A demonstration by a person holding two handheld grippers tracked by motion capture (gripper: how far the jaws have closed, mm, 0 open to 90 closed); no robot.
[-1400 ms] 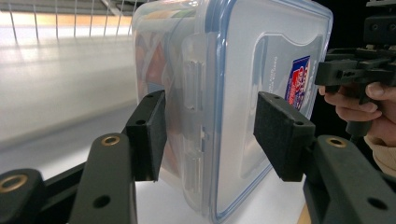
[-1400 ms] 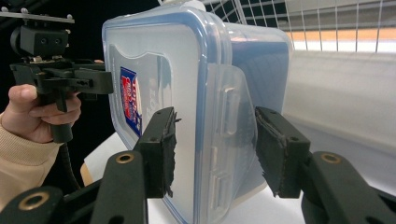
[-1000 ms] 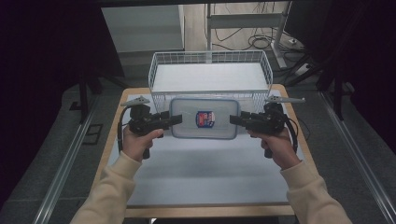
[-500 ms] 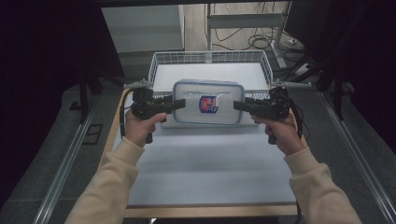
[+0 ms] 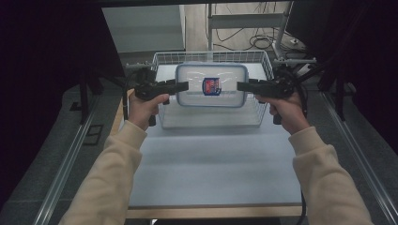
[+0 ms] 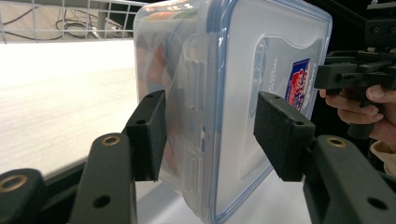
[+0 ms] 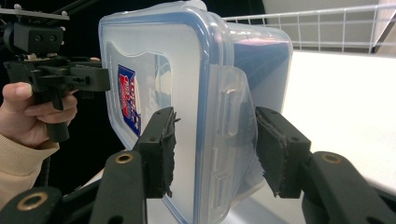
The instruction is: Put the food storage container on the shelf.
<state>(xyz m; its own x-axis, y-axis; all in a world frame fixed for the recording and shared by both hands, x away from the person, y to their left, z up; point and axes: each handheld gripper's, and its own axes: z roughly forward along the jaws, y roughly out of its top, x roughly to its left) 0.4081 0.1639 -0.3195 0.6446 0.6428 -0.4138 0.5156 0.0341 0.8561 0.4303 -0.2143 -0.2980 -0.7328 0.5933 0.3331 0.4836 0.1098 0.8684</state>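
Container (image 5: pixel 211 86), a clear lidded box with a blue-rimmed lid, had in the last second risen off the desk (image 5: pixel 211 173) and travelled toward its far edge, now hanging over the wire basket (image 5: pixel 162 115) there, which suggested it was about to be set inside. The left gripper (image 5: pixel 182 86) and the right gripper (image 5: pixel 242 86) each had their fingers closed on an end latch, with its long axis running left to right along the far edge and its labelled lid facing up.

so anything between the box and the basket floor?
Nothing visible. The box, held at each end by the left gripper and right gripper, hangs above the basket, whose floor looks bare.
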